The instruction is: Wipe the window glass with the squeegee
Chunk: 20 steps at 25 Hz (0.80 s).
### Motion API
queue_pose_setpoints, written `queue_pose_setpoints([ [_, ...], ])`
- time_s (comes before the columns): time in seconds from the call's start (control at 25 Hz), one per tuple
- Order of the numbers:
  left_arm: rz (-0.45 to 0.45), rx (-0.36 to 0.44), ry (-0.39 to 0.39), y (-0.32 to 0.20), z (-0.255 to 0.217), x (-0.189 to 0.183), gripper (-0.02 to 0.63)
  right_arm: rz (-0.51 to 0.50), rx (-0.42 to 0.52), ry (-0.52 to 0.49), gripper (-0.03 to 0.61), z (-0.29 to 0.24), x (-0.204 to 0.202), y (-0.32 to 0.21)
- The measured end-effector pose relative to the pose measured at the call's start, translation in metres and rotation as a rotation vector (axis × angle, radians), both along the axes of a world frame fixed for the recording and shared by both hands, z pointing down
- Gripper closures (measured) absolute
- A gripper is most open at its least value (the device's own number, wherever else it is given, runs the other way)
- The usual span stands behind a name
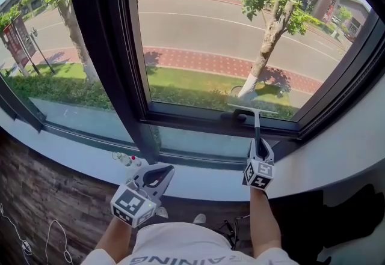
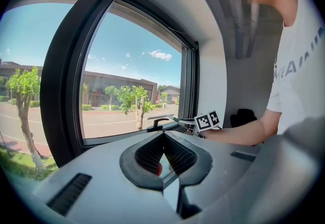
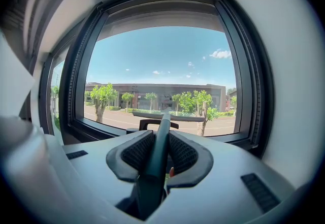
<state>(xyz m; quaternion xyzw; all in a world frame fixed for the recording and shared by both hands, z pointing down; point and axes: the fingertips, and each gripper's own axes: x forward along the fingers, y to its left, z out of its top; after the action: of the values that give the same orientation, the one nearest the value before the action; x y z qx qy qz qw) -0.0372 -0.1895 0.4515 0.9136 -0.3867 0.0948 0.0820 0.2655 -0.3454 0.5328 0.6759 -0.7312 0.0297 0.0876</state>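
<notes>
The squeegee point(image 1: 255, 118) has a dark handle and a thin blade lying across the bottom of the right window pane point(image 1: 240, 29). My right gripper point(image 1: 259, 151) is shut on its handle, just below the lower window frame. In the right gripper view the handle point(image 3: 161, 139) runs up between the pads to the blade point(image 3: 167, 116), which lies level against the glass. My left gripper point(image 1: 159, 175) hangs low by the white sill, left of the right one, shut with nothing in it. Its pads point(image 2: 175, 153) meet at the tips. The right gripper's marker cube point(image 2: 208, 120) shows beyond them.
A wide black mullion point(image 1: 111, 59) splits the window into two panes. A black window handle point(image 1: 236, 116) sits on the lower frame beside the blade. Small items point(image 1: 125, 159) lie on the white sill point(image 1: 198, 182). A dark object point(image 1: 355, 216) stands at the lower right.
</notes>
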Motion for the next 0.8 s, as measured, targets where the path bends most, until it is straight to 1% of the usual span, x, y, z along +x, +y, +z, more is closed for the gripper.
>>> queue_pose_setpoints([
  [0.16,-0.017,0.011,0.009,0.001,-0.002,-0.001,0.597,-0.012,0.03,-0.019,0.479,-0.023,-0.003,0.019],
  [0.4,-0.08,0.027,0.026,-0.001,-0.004,-0.006,0.597,-0.056,0.124,-0.094,0.479,-0.063,-0.004,0.079],
  [0.52,-0.105,0.035,0.021,0.001,-0.006,-0.002,0.597,-0.082,0.168,-0.09,0.479,-0.076,0.0,0.1],
  [0.6,-0.126,0.034,0.012,0.002,-0.005,0.0,0.597,-0.096,0.189,-0.11,0.479,-0.081,0.004,0.108],
  [0.68,-0.15,0.024,0.008,0.003,-0.002,0.004,0.597,-0.121,0.19,-0.139,0.479,-0.078,0.006,0.112],
  [0.8,-0.161,0.008,0.017,0.008,0.0,0.013,0.597,-0.158,0.165,-0.135,0.479,-0.066,0.008,0.112],
])
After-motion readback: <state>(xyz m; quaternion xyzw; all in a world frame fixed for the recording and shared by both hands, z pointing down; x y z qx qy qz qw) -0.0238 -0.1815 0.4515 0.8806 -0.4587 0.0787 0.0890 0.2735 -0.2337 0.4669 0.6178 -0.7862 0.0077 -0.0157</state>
